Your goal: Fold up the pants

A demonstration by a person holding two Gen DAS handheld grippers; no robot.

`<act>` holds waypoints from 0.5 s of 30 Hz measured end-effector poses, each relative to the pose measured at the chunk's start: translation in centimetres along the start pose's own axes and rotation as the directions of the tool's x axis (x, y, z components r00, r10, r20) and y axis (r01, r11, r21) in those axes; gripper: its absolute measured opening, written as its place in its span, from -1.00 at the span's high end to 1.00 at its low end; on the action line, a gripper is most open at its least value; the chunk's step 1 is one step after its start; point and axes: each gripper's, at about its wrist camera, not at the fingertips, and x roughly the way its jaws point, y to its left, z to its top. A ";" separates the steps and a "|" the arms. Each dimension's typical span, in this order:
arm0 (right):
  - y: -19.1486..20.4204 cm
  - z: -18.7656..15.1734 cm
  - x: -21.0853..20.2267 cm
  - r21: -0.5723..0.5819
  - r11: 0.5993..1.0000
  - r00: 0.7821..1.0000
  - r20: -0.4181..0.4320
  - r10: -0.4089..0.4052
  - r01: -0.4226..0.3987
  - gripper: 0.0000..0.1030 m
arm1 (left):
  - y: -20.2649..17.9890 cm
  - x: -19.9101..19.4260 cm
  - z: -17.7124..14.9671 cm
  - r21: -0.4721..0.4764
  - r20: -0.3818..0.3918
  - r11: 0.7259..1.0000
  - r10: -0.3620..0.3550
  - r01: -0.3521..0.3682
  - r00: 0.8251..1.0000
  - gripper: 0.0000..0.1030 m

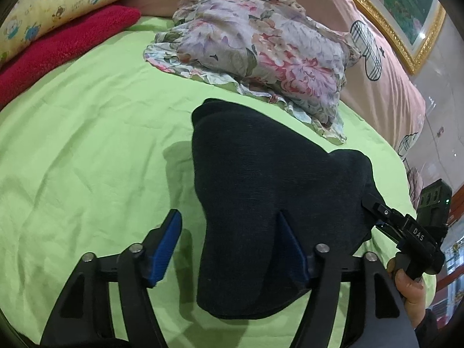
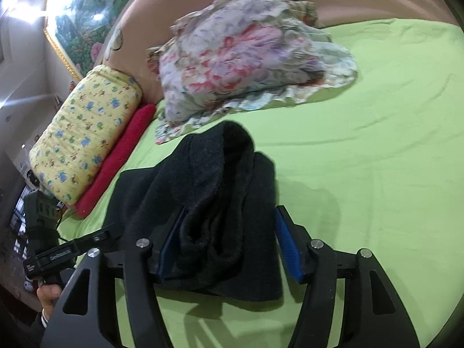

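Observation:
Dark navy pants [image 1: 261,191] lie in a folded heap on the green bedsheet [image 1: 87,145]. My left gripper [image 1: 227,214] is open around the near end of the heap: the cloth rests against the right pad, while the left pad [image 1: 165,246] stands free over the sheet. At the right of the left wrist view, the right gripper [image 1: 372,203] touches the pants' edge, with a hand behind it. In the right wrist view the pants [image 2: 220,179] show a fleecy inner side. My right gripper [image 2: 231,208] is open around them, and its right pad [image 2: 287,246] is clear of the cloth.
A floral cushion [image 1: 261,52] lies just beyond the pants. A red towel [image 1: 63,43] and a yellow printed pillow [image 1: 58,3] sit at the far left. A pink padded headboard [image 1: 385,66] and a gold-framed picture [image 1: 406,8] are behind. Bare green sheet spreads left [image 2: 377,145].

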 end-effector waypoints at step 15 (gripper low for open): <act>-1.6 -0.4 -2.2 0.044 0.997 0.997 0.049 -0.065 0.063 -0.38 | 0.0 -2.4 -1.7 0.006 -0.002 0.999 0.044 -0.044 0.999 -0.53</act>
